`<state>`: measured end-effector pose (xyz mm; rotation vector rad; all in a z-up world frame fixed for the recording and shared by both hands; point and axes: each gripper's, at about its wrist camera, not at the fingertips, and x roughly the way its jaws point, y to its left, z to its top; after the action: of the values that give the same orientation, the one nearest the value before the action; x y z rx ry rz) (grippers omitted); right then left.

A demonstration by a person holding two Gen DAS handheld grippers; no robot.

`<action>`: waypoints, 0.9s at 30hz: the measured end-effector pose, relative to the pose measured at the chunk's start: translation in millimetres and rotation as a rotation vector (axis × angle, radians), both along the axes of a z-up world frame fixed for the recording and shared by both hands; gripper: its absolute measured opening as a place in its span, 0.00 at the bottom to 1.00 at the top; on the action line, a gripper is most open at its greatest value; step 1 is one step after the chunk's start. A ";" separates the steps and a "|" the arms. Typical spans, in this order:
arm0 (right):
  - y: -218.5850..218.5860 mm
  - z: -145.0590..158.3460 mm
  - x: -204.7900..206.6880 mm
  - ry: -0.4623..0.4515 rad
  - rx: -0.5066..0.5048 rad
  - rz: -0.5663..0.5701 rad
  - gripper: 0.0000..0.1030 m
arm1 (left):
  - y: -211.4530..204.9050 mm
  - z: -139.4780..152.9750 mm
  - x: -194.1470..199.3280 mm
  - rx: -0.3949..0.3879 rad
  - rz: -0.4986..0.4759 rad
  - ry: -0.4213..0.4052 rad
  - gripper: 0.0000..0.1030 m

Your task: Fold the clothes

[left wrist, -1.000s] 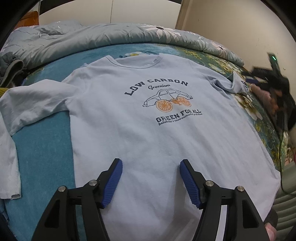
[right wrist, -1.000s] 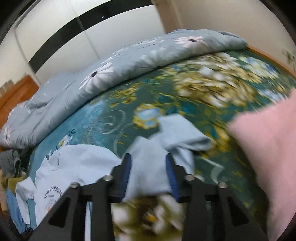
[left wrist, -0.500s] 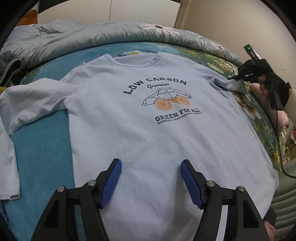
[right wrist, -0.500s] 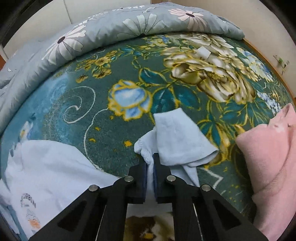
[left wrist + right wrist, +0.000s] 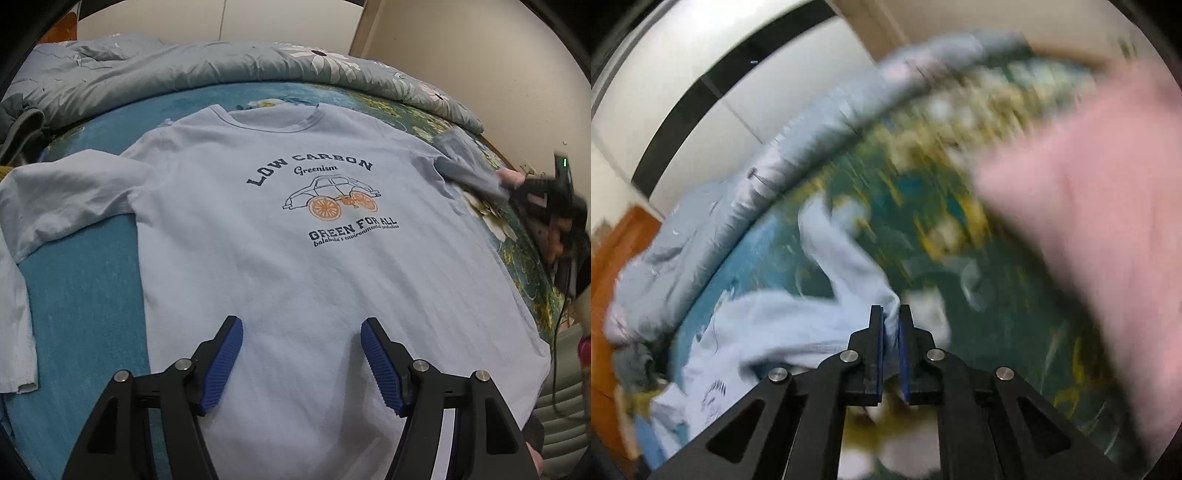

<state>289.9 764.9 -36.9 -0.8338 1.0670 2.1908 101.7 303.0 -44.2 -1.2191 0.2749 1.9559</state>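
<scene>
Holding the sleeve (image 5: 849, 258) tight, the right gripper (image 5: 891, 314) looks set to straighten it, then fold it in over the shirt (image 5: 295, 266), which lies flat on the bed (image 5: 85, 288), while the left gripper (image 5: 301, 354) waits wide apart above the hem.

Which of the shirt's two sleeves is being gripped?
The sleeve beside the pink cloth; the right tongs pinch it. The other sleeve lies flat, untouched.

My left gripper (image 5: 301, 354) hangs wide open over the hem of the light blue t-shirt (image 5: 295, 258), spread flat on the floral bedspread (image 5: 81, 280). Right gripper (image 5: 532, 192) has its sleeve (image 5: 469, 173) at the far edge.
</scene>
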 end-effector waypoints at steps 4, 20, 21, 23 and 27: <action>-2.6 4.5 0.5 -0.008 0.022 0.026 0.11 | -0.1 -0.3 1.4 -0.008 0.001 0.006 0.68; 61.0 -5.1 -80.4 -0.152 0.090 0.005 0.46 | 1.1 2.5 -2.6 -0.015 0.017 -0.014 0.68; 61.3 -5.4 -82.3 -0.137 0.079 0.010 0.45 | 1.3 2.8 -3.0 -0.015 0.019 -0.016 0.68; 59.7 -6.4 -89.1 -0.138 0.063 0.034 0.29 | 0.8 4.3 -3.1 -0.012 0.021 -0.023 0.68; 52.7 4.8 -91.8 -0.131 0.090 0.066 0.03 | -6.6 11.2 -4.4 0.002 0.036 -0.021 0.68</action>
<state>198.1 817.6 -32.0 -0.9698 0.8824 2.1878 97.3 296.4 -33.0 -1.2502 0.2414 1.9725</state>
